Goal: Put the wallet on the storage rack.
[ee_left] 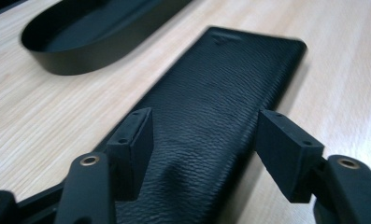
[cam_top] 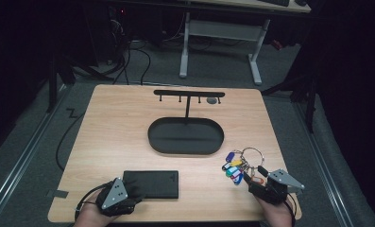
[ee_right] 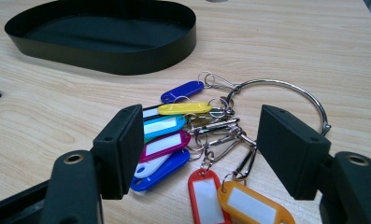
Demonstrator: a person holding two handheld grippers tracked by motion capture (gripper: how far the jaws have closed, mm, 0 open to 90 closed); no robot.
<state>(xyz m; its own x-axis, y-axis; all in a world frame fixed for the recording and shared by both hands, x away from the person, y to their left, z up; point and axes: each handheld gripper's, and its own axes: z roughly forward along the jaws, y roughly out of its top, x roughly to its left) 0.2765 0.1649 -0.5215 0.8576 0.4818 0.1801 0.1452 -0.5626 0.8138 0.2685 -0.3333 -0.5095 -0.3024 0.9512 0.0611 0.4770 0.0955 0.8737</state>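
Note:
A flat black leather wallet lies near the table's front edge. My left gripper is at its left end. In the left gripper view the wallet runs away between the jaws of the left gripper, which stand open, with a gap at the right pad. A steel key ring with several coloured tags lies at the front right. My right gripper is just behind it. In the right gripper view the tags and clips lie between the open jaws of the right gripper, untouched by them.
A black oval tray sits mid-table, seen also in the left gripper view and the right gripper view. Behind it stands a black T-shaped hook rack. Bare wood lies left of the tray. A desk frame stands beyond the table.

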